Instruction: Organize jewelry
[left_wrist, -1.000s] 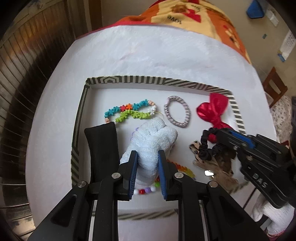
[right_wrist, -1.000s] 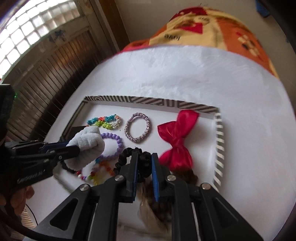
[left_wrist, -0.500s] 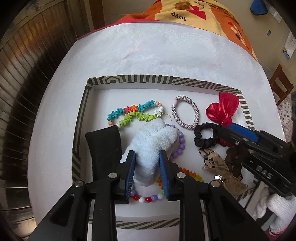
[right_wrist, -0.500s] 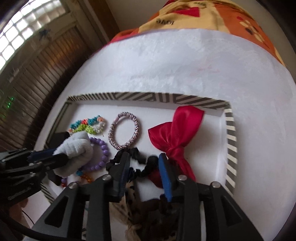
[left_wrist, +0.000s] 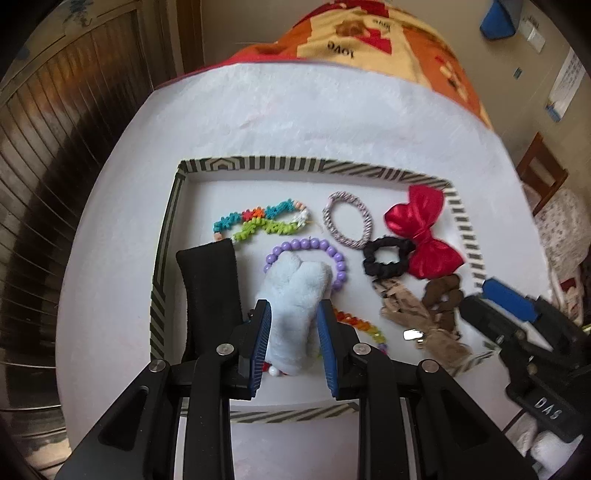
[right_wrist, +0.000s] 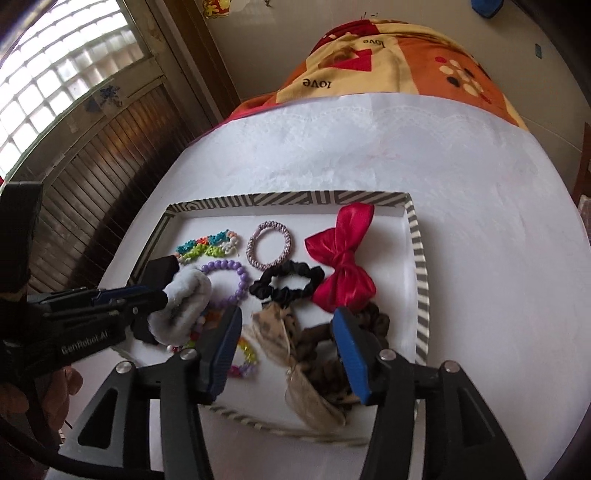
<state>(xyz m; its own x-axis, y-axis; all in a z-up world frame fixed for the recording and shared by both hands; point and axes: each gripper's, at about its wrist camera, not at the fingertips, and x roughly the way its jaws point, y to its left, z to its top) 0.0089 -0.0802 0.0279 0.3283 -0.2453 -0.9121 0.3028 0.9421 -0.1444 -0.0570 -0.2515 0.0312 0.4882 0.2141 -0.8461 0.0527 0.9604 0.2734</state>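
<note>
Inside the striped tray (left_wrist: 463, 225) on the white tabletop (left_wrist: 295, 122), the fluffy white scrunchie (left_wrist: 295, 295) sits between the blue pads of the left claw (left_wrist: 293, 343). Those jaws have just been easing apart, and I cannot tell whether the pads press the plush or merely flank it. The right claw (right_wrist: 286, 345) has just been opening too and stands released, with nothing pinched; the black scrunchie (right_wrist: 286, 282) lies free just beyond its tips, touching the red bow (right_wrist: 341, 258).

The white scrunchie looks light, soft and very squashy (it would give under almost any squeeze), so a grip across its thick middle seems safest. It lies over the purple bead bracelet (left_wrist: 325, 247), which may snag and come along. The beaded pieces, such as the rainbow strand (right_wrist: 245, 356), are probably hard and slippery, best pinched across the cord.
</note>
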